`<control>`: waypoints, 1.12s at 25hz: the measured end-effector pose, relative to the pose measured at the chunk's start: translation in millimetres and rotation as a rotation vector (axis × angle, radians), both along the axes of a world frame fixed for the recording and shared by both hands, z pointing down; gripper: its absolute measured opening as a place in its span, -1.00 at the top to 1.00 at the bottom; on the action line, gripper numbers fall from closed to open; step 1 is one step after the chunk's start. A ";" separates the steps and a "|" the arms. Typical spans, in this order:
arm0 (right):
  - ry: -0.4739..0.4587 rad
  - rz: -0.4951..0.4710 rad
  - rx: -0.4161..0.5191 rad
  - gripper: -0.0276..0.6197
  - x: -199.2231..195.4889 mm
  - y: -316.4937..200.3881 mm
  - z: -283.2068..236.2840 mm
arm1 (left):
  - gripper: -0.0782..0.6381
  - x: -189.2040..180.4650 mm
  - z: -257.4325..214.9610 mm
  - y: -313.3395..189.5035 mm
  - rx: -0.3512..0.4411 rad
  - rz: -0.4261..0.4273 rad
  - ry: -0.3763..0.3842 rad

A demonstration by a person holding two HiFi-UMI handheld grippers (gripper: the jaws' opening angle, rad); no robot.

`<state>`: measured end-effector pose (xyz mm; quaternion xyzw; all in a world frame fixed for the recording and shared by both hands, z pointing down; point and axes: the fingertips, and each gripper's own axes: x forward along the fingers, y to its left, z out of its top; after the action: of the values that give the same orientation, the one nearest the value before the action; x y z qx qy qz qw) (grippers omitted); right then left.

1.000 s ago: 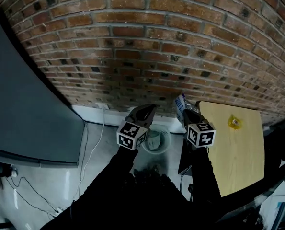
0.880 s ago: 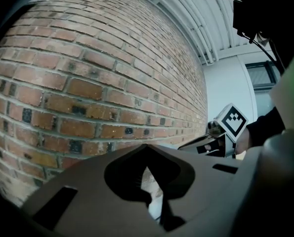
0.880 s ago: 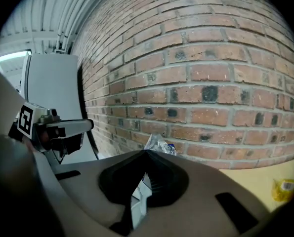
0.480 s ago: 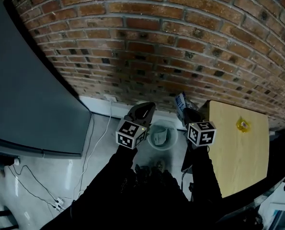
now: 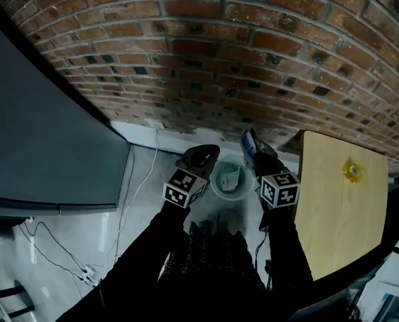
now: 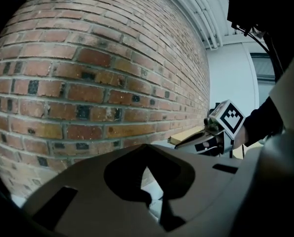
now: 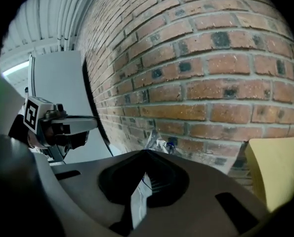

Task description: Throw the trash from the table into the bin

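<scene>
A wrapper [image 5: 250, 141] is clamped in the right gripper's [image 5: 255, 151] jaws, near the bin [image 5: 218, 188] (yellow trash [image 5: 351, 172] is left on the desk [image 5: 333, 233]). The left gripper's [image 5: 206, 154] jaws are pressed together, empty. If the wrapper is let go too soon, it could be dropped on the floor [image 5: 152, 180].

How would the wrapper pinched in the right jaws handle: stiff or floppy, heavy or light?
The wrapper looks like thin crinkled film, so it is probably floppy and very light. Its creased end stands up past the right gripper unsupported, so it likely keeps some shape. Dropped toward the bin, it may flutter rather than fall straight.
</scene>
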<state>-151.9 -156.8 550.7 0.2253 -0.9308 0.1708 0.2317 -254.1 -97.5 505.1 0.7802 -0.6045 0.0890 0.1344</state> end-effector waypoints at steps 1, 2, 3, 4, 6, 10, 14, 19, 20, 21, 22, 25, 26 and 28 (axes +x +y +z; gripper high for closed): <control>0.001 0.001 -0.008 0.88 1.0 -0.9 7.4 | 0.76 1.4 6.4 -1.2 -0.010 0.008 -0.004; 0.001 0.006 -0.017 0.88 2.0 -2.1 14.4 | 0.76 2.2 12.1 -2.6 -0.018 0.010 -0.005; -0.001 0.011 -0.027 0.88 2.8 -3.1 21.1 | 0.76 2.7 16.6 -4.6 -0.020 0.006 -0.003; -0.002 0.015 -0.035 0.88 3.5 -4.1 27.7 | 0.76 3.3 19.9 -7.2 -0.017 -0.002 0.000; -0.003 0.017 -0.047 0.88 4.1 -6.0 40.5 | 0.76 5.5 26.0 -13.8 -0.008 -0.014 0.006; -0.018 0.008 -0.070 0.88 4.3 -8.7 62.8 | 0.76 16.1 44.5 -23.0 -0.021 -0.004 -0.011; -0.040 0.012 -0.095 0.88 6.9 -15.1 85.7 | 0.76 29.1 63.2 -26.0 -0.041 0.029 -0.028; -0.038 0.018 -0.127 0.88 10.7 -15.7 118.3 | 0.76 30.8 88.9 -26.9 -0.071 0.003 -0.031; -0.035 0.016 -0.133 0.88 11.4 -13.9 123.7 | 0.76 29.6 92.4 -26.2 -0.074 -0.008 -0.027; -0.031 0.014 -0.138 0.88 12.8 -12.2 129.0 | 0.76 29.1 96.3 -25.6 -0.077 -0.017 -0.022; -0.027 0.014 -0.141 0.88 14.5 -10.8 134.4 | 0.76 29.4 101.1 -25.0 -0.081 -0.022 -0.019; -0.015 0.011 -0.153 0.88 18.7 -6.8 151.2 | 0.76 32.0 117.3 -23.2 -0.096 -0.027 -0.010; -0.010 0.010 -0.158 0.88 19.6 -4.8 156.7 | 0.76 33.0 122.3 -22.3 -0.099 -0.027 -0.007; -0.003 0.007 -0.168 0.88 21.0 -1.2 167.1 | 0.76 34.4 131.6 -20.1 -0.108 -0.026 -0.005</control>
<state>-130.9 -157.9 717.8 0.2081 -0.9127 0.2493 0.2479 -219.7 -117.7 636.7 0.7637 -0.6090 0.1220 0.1759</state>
